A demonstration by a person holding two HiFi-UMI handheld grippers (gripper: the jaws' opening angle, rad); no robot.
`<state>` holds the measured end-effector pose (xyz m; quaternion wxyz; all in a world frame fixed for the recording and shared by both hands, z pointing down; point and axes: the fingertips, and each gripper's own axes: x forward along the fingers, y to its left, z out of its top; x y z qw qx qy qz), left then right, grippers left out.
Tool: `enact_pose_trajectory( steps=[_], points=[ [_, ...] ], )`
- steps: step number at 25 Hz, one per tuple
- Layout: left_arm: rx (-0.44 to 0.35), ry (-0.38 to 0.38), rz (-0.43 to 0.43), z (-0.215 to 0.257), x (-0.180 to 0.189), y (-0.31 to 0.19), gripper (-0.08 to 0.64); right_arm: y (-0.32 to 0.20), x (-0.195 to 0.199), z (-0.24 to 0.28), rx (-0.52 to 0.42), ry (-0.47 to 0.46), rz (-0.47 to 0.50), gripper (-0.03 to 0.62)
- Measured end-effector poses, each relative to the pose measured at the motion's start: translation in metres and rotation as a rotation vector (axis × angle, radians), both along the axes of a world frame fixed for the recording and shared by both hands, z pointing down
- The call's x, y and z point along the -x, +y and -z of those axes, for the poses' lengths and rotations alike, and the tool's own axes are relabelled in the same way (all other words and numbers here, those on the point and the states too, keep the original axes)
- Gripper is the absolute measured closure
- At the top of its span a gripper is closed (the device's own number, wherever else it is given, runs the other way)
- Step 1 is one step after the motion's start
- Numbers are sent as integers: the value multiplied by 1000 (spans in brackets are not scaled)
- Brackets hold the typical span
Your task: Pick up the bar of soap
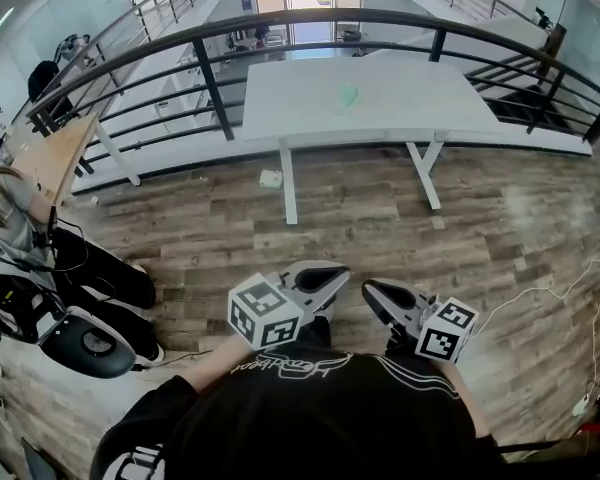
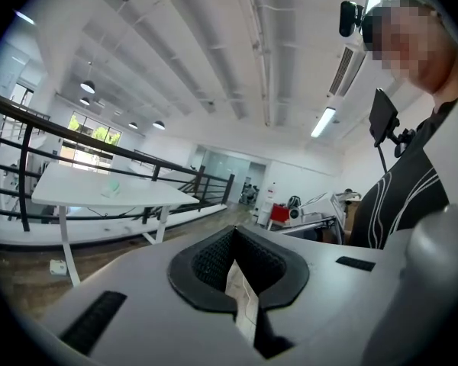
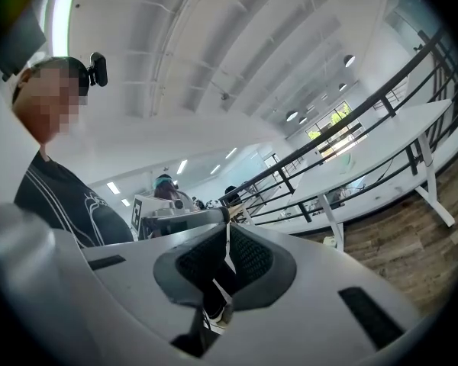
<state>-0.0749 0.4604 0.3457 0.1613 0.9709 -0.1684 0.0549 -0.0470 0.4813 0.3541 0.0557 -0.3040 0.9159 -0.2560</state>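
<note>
A pale green bar of soap [image 1: 348,95] lies on the white table [image 1: 280,103] by the railing, far ahead of me. It also shows small at the left in the left gripper view, soap [image 2: 111,187], and at the upper right in the right gripper view, soap [image 3: 346,160]. My left gripper [image 1: 325,280] and right gripper [image 1: 378,300] hang side by side close to my body, well short of the table. Both are shut with nothing between the jaws, as the left gripper [image 2: 233,264] and right gripper [image 3: 227,254] show in their own views.
A black railing [image 1: 210,73] curves behind and around the table. Wooden floor lies between me and the table, with a small white box [image 1: 271,178] near the table's leg. A seated person [image 1: 20,238] and a dark chair base [image 1: 88,343] are at my left. Cables [image 1: 540,293] trail at the right.
</note>
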Motion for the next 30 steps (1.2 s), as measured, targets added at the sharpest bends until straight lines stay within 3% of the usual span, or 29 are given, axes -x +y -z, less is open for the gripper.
enact_pose_trajectory(
  steps=[7,13,20,30],
  points=[
    [18,15,-30,5,-14,-107,552,-109,-12,1,28,-35,-23,574],
    [29,28,-47,12,-6,-234,552,-238,-9,8,29,-45,-46,574],
    [29,47,-33,22,-11,-311,552,-311,-16,15,30,-27,-51,574],
    [-3,14,-62,16,-12,-370,552,-371,-14,8,26,-34,-73,574]
  ],
)
